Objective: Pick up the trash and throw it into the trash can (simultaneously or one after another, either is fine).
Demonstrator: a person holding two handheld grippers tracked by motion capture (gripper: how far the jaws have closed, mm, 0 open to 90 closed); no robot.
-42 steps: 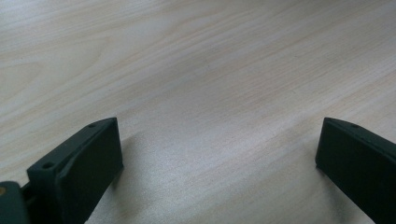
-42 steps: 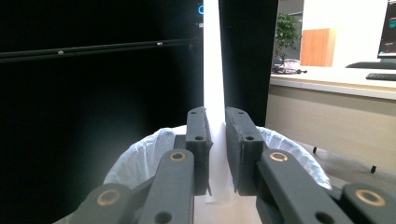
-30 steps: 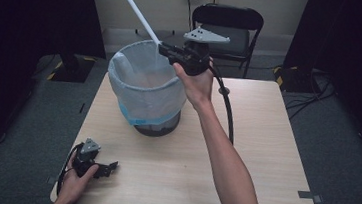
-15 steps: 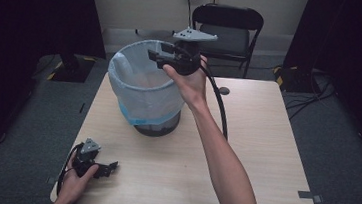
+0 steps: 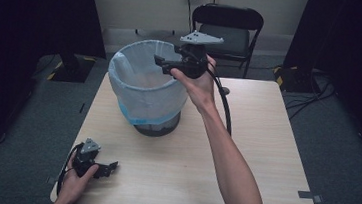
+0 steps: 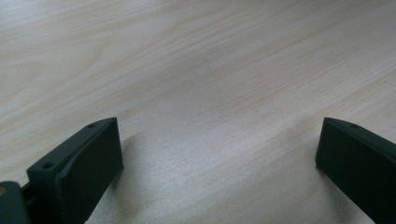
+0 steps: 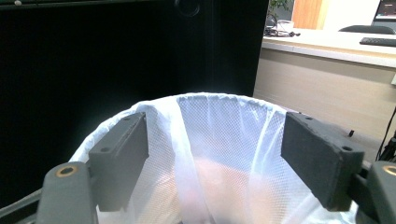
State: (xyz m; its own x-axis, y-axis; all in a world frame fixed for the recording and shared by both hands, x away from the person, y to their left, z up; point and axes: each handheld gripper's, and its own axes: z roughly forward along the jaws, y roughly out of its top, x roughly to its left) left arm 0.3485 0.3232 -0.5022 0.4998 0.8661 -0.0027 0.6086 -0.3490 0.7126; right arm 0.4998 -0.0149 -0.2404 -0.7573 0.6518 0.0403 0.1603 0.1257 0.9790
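A round bin lined with a white mesh bag (image 5: pixel 144 96) stands at the back left of the wooden table (image 5: pixel 264 155). My right gripper (image 5: pixel 161 64) hovers over the bin's right rim and points left across its mouth. Its jaws have just been opening and stand apart with nothing between them. In the right gripper view the bag's rim (image 7: pixel 224 100) and inside lie beyond the right gripper (image 7: pixel 215 163). My left gripper (image 5: pixel 109 169) rests low at the table's front left corner, and the left gripper (image 6: pixel 219 158) is open over bare wood.
A black chair (image 5: pixel 229 26) stands behind the table. The right gripper's black cable (image 5: pixel 224 111) hangs down to the tabletop beside the bin. A small dark disc (image 5: pixel 225 91) lies to the right of the bin. Dark curtains flank both sides.
A second ago the right gripper was shut on a long white strip above the bin. The strip has left the jaws, which now stand apart, and the gripper has shifted left over the bin.
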